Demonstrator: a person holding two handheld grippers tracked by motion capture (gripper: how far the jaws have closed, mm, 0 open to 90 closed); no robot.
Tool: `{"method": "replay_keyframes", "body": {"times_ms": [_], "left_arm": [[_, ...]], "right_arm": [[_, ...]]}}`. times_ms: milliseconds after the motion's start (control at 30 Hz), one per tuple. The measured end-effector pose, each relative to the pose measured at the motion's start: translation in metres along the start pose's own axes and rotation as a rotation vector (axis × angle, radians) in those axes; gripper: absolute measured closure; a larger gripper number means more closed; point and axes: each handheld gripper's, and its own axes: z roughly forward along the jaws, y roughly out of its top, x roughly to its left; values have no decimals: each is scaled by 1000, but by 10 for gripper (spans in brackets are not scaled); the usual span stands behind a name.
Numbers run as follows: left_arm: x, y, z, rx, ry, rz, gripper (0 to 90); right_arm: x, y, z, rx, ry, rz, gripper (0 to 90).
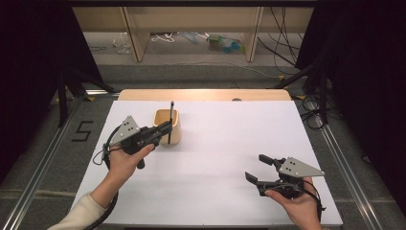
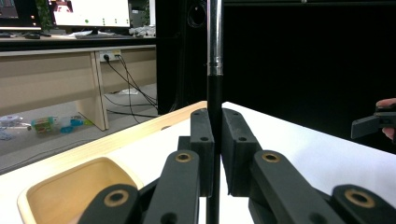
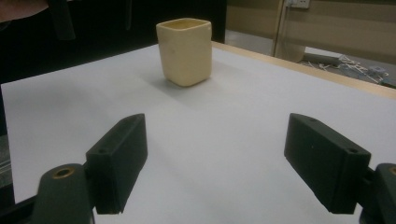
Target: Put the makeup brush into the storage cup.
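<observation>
Placing step, pen into cup. The left tool [image 1: 165, 128] has its jaws closed on a slim black pen [image 1: 171, 122] with a metal upper section, held upright; in the left gripper view the pads [image 2: 202, 140] pinch the pen's [image 2: 214, 112] shaft from both sides. In the high view the pen stands at the right-hand rim of the cream cup [image 1: 163, 116], which sits near the far left of the white counter [image 1: 215, 158]; whether its lower end is already inside the mouth or just in front of the wall cannot be told. The right tool [image 1: 262, 168] rests near the counter's near right corner, well apart from the cup [image 3: 185, 50], its jaws spread wide with nothing between them. Judged next move: centre the pen's lower end over the cup [image 2: 70, 193] opening, lower it, then part the jaws so the pen leans against the inner wall without tipping the cup.
</observation>
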Motion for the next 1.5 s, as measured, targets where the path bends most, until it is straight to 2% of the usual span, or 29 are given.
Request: {"method": "replay_keyframes", "body": {"times_ms": [733, 767, 833, 900, 1500], "left_arm": [[10, 5, 2, -26, 39, -21, 837], [10, 5, 2, -28, 41, -24, 837], [11, 6, 2, -28, 43, -21, 837], [12, 6, 2, -30, 47, -28, 837], [17, 7, 3, -33, 63, -33, 837]], "right_arm": [[-1, 1, -2, 20, -15, -10, 225], [-2, 1, -2, 6, -21, -30, 226], [-2, 1, -1, 1, -24, -30, 225], [-1, 1, -2, 20, -15, -10, 225], [-1, 1, -2, 20, -15, -10, 225]]}}
